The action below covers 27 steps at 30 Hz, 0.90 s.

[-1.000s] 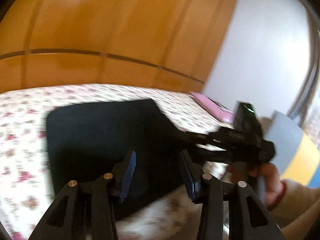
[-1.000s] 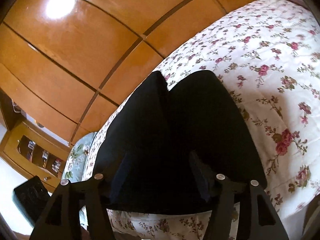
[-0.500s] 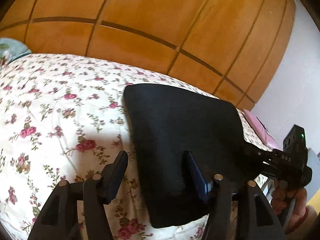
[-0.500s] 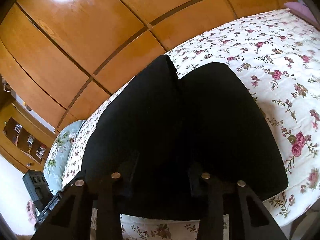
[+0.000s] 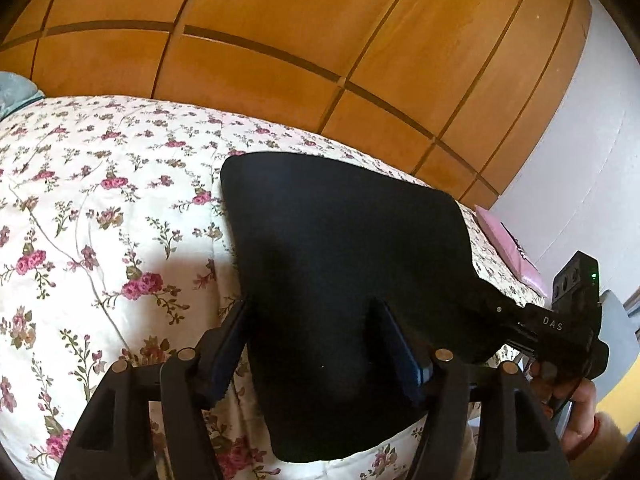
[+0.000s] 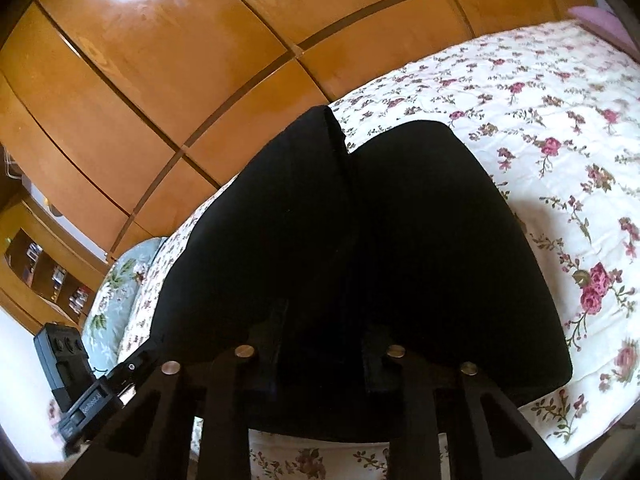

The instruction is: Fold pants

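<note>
The black pants (image 5: 340, 264) lie folded flat on the floral bedspread (image 5: 100, 220), near its front edge. My left gripper (image 5: 312, 336) is open and hovers over their near left edge, its left finger at the fabric's border. My right gripper (image 6: 324, 344) is open over the near middle of the pants (image 6: 360, 240); a fold line runs away from it down the middle. The right gripper also shows at the right of the left wrist view (image 5: 560, 332), held by a hand, and the left gripper shows at the lower left of the right wrist view (image 6: 92, 396).
Wooden wardrobe panels (image 5: 280, 40) stand behind the bed. A pink item (image 5: 508, 240) lies at the bed's far right, a pale blue floral pillow (image 6: 116, 292) at its left end. A wooden shelf unit (image 6: 36, 264) stands far left.
The left gripper swung left and then settled over the pants' left edge. The right gripper moved a little closer over the pants. The pants stayed flat.
</note>
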Available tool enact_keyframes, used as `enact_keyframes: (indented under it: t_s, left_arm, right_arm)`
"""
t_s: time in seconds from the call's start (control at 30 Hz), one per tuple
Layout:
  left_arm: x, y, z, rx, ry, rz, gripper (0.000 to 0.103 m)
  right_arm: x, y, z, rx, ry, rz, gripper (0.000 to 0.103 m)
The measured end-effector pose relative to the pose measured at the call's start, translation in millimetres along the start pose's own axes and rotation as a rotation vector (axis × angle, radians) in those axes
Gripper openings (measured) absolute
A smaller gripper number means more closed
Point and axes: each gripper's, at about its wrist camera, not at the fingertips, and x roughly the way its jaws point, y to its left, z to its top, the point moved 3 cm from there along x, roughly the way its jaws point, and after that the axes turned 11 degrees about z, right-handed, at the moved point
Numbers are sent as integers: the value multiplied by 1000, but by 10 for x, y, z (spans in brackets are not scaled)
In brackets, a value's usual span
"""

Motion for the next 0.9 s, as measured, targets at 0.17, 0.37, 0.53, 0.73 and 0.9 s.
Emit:
enact_keyframes:
  t_s: [0.17, 0.37, 0.53, 0.73, 0.9]
  left_arm:
    - [13, 16, -68, -9, 31, -3, 57]
    - [-180, -218, 68, 56, 7, -17, 37]
    - [-188, -483, 139, 134, 11, -3, 45]
    - [15, -590, -57, 223, 52, 46, 56]
    - [-48, -590, -97, 257, 44, 54, 57]
  right_arm:
    - [-14, 93, 15, -31, -4, 14, 17]
    - [-313, 319, 238, -64, -78, 89, 16]
    - [-558, 291, 414, -68, -130, 74, 16]
    - [-446, -181, 347, 34, -64, -17, 16]
    - [-298, -292, 192, 15, -21, -67, 17]
